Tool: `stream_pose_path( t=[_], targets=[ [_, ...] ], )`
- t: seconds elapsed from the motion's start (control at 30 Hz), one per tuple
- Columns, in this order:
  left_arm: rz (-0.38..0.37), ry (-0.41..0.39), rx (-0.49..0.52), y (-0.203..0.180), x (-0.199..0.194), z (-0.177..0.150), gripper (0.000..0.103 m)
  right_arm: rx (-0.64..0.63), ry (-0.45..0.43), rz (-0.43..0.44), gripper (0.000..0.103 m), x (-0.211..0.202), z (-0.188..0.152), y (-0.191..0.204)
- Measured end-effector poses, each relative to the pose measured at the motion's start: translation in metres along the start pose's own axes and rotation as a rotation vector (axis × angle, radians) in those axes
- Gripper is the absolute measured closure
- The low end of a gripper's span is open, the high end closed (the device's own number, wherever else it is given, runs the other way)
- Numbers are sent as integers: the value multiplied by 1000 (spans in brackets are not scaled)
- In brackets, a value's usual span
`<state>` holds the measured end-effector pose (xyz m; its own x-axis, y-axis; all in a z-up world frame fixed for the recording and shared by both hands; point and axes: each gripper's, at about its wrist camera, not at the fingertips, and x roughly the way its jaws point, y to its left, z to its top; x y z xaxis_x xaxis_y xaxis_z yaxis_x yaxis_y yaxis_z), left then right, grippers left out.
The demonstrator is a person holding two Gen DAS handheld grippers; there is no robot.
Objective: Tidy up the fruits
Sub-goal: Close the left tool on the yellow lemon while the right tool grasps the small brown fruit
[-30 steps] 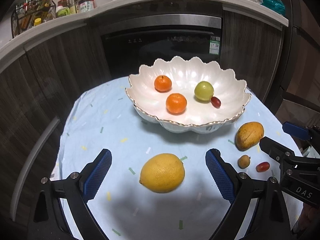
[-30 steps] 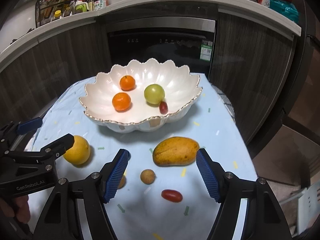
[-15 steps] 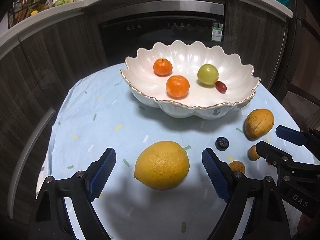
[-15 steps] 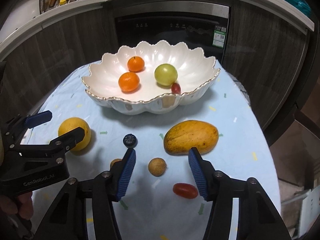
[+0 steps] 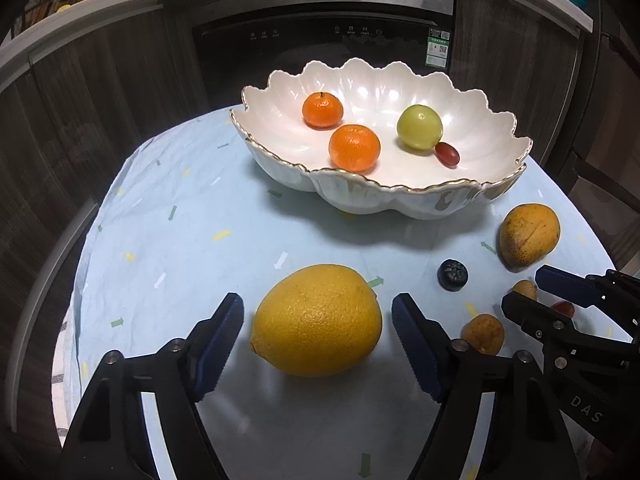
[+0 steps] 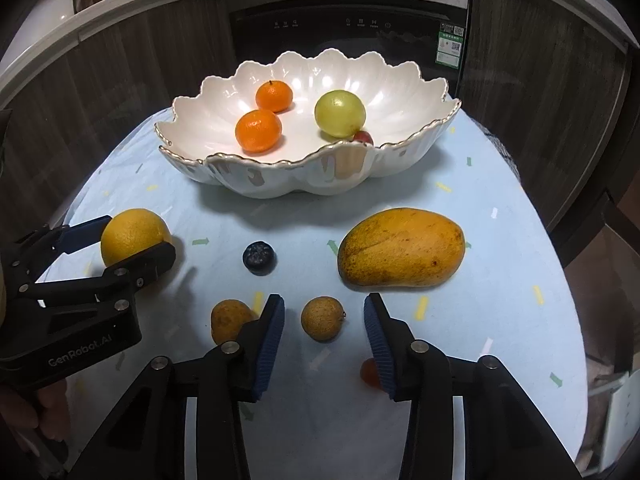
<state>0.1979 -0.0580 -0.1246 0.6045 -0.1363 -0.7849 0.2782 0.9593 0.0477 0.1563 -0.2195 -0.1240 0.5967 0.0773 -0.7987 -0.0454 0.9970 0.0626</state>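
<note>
Left claw (image 5: 318, 338) "GenRobot.AI" gaping round lemon (image 5: 316, 320); right claw (image 6: 324, 330) "DAS" gaping round longan (image 6: 322, 318), both closing

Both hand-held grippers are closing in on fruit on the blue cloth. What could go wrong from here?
1. The left hand-held gripper has been closing around the large yellow lemon, pads not yet touching; off centre, the rounded fruit could roll away.
2. The right hand-held gripper has been closing around the small round tan longan, with a second tan longan and red grape tomato crowding its fingers; either may get nudged.
</note>
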Motion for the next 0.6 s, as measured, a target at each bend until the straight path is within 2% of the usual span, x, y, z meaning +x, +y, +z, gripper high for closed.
stream_pose_path(
  t=[0.2, 0.3, 0.43, 0.6],
  targets=[
    [0, 22, -7, 1, 9, -1, 38, 0, 20, 5, 67, 8, -1, 0],
    [3, 17, -9, 1, 10, -2, 39, -6, 16, 0, 70, 9, -2, 0],
    [7, 11, -4, 0, 9, -2, 39, -10, 11, -7, 78, 9, -2, 0],
    [6, 6, -11, 1, 8, -3, 40, -9, 9, -7, 79, 8, -2, 0]
  ],
)
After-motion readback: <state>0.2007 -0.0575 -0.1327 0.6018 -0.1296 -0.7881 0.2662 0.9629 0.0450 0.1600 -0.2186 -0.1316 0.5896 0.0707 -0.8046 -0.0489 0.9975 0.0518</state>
